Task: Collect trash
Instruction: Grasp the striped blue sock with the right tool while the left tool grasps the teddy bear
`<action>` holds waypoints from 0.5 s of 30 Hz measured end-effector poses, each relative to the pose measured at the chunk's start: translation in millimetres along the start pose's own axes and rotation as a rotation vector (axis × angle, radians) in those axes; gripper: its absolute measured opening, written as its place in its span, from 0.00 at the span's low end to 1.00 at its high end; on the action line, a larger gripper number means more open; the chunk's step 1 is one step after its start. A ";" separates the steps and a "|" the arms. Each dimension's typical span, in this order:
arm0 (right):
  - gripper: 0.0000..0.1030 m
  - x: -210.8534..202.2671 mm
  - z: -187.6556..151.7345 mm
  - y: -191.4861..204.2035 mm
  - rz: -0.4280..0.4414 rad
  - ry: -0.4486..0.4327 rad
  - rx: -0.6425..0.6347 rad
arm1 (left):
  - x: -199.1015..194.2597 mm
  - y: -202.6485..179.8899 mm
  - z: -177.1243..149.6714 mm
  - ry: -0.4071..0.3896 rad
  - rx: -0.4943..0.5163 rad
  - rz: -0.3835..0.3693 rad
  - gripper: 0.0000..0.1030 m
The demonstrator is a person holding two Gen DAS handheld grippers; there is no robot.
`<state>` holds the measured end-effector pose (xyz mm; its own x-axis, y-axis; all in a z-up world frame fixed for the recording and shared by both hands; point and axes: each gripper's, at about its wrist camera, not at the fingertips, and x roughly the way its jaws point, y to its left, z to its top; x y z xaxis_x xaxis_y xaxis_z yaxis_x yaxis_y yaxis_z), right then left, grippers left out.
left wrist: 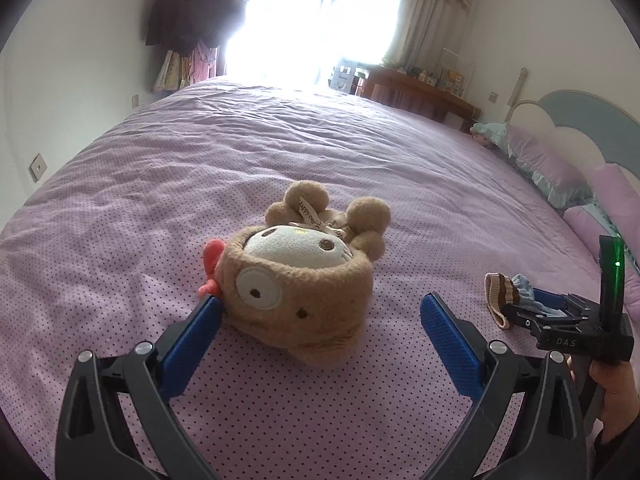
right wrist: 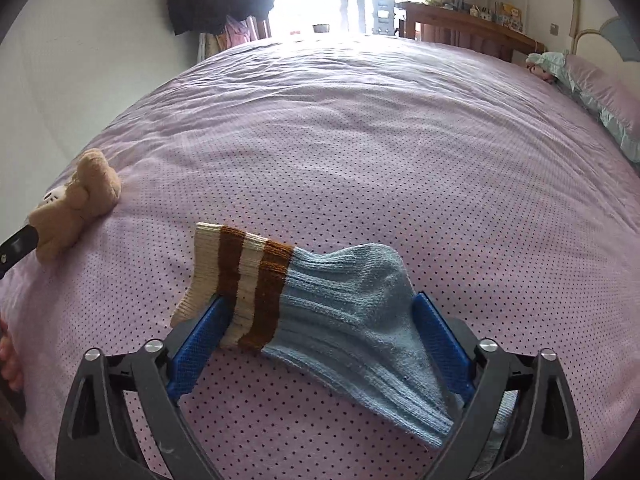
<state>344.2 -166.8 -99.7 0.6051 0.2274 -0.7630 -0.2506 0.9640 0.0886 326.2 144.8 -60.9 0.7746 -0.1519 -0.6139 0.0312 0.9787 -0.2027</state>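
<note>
On the far left of my left wrist view, a pale wall carries a switch plate (left wrist: 39,167). A wide bed (left wrist: 200,152) covered in purple dotted fabric fills most of the view. My left gripper (left wrist: 322,310) is low over it, its blue-padded fingers spread wide apart. A tan plush toy (left wrist: 298,276) lies on the bed between them. Its left side is touching or very near the left fingertip (left wrist: 208,312), with a red-pink piece sticking out beside that. The right fingertip stands clear of the toy.

Further right in the same view, my right gripper (left wrist: 532,308) sits over the bed with a sock (left wrist: 500,292) in its fingers, my hand (left wrist: 616,396) below it. Beyond lie purple pillows (left wrist: 540,156) with blue frills.

In my right wrist view, the plush toy (right wrist: 74,208) shows at the left edge. In the middle, my right gripper (right wrist: 322,316) has its fingers one on each side of the sock (right wrist: 320,308), both pads touching it; I cannot tell how firmly they press. The sock lies crosswise on the bed (right wrist: 360,140), striped cream and brown cuff to the left, light blue foot to the right. A pillow (right wrist: 600,96) sits at the far right.
</note>
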 end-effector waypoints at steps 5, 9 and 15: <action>0.15 -8.3 1.7 15.1 0.111 0.001 -0.043 | -2.6 4.3 3.2 -0.006 0.005 0.029 0.96; 0.14 -17.4 1.7 28.5 0.176 -0.009 -0.012 | -5.3 5.5 6.0 0.010 0.029 -0.016 0.96; 0.14 -36.6 -1.9 53.8 0.359 -0.033 0.045 | 21.0 -1.7 17.4 0.080 0.213 -0.007 0.96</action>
<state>307.1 -123.6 -68.2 0.5088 0.5558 -0.6574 -0.4178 0.8271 0.3759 353.4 142.3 -60.1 0.7215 -0.1614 -0.6734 0.1762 0.9832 -0.0468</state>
